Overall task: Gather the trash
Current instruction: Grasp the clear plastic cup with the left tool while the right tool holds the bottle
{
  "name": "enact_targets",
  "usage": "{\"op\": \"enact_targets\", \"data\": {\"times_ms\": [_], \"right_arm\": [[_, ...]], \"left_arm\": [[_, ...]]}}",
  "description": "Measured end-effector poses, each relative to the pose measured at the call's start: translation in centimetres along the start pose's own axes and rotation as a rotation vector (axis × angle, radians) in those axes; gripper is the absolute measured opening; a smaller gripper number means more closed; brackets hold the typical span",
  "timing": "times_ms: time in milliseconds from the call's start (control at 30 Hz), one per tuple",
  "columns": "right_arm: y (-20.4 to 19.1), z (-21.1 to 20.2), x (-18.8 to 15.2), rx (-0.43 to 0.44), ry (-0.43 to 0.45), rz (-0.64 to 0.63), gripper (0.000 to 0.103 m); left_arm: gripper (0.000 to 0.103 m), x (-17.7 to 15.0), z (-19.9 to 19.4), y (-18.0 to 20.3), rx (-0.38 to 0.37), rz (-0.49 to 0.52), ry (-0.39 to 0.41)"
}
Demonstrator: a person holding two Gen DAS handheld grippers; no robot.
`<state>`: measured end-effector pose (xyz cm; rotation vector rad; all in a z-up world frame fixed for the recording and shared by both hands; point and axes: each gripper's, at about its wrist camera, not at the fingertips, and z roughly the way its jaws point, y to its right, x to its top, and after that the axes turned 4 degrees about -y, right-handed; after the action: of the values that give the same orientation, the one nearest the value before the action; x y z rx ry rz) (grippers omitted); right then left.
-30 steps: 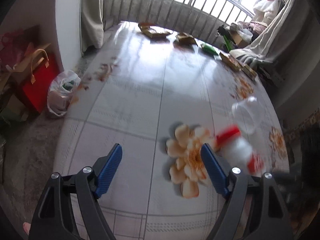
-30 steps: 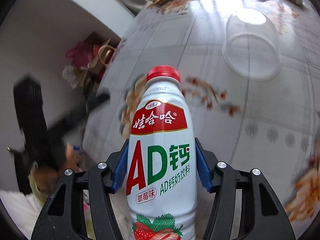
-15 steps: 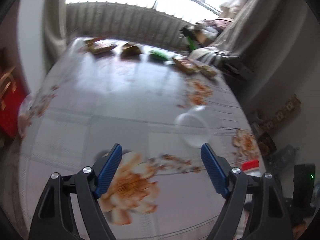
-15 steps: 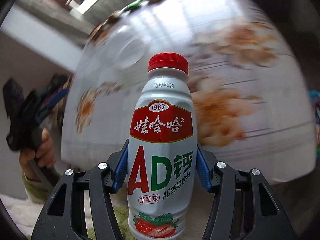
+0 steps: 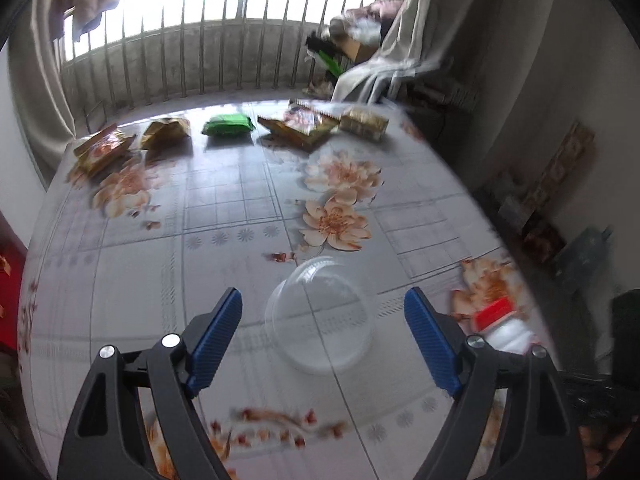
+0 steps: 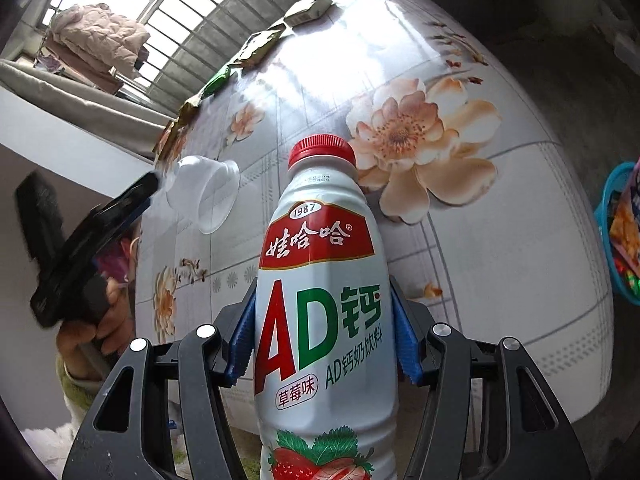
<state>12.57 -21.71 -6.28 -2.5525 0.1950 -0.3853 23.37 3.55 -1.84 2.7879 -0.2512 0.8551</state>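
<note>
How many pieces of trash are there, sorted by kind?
Snack wrappers and packets: 5 ()
Clear plastic cups: 1
Drink bottles: 1, held in the right gripper
Total: 7

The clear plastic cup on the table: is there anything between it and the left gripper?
Nothing visible. The clear plastic cup lies on its side on the table, ahead of the left gripper, whose opening jaws are empty. The wrappers lie far beyond.
</note>
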Motion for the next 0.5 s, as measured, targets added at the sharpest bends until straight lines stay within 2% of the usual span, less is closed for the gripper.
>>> {"op": "enact_targets", "data": {"times_ms": [100,167,233,333,433,500], "right_arm": [[0.2,0.1,-0.1,0.017,0.000,0.003,0.055],[0.3,-0.1,-0.2,0.019,0.000,-0.002,0.056],[0.3,-0.2,-0.2,0.016,-0.001,-0.008,0.056],[0.5,-0.5,-0.2,0.018,-0.004,-0.007,0.056],[0.4,-0.4,-0.1,0.019,0.001,-0.005,0.056],[0.3,-0.3,-0.2,0.019,0.005,-0.006,0.056]], "left_arm": [[0.079,0.2,1.8,-0.1,0.032,0.009,-0.039],[0.074,0.1,2.4,-0.3,0.018,-0.003,-0.052],[0.061,0.2,2.5,-0.4,-0.002,-0.013,-0.045],[0.061,0.3,2.4,-0.7,-0.024,-0.037,-0.042],[0.060,0.1,1.7,-1.7,-0.114,-0.114,-0.045],[0.061,-0.3,1.5,-3.1,-0.234,-0.216,-0.068]]}}
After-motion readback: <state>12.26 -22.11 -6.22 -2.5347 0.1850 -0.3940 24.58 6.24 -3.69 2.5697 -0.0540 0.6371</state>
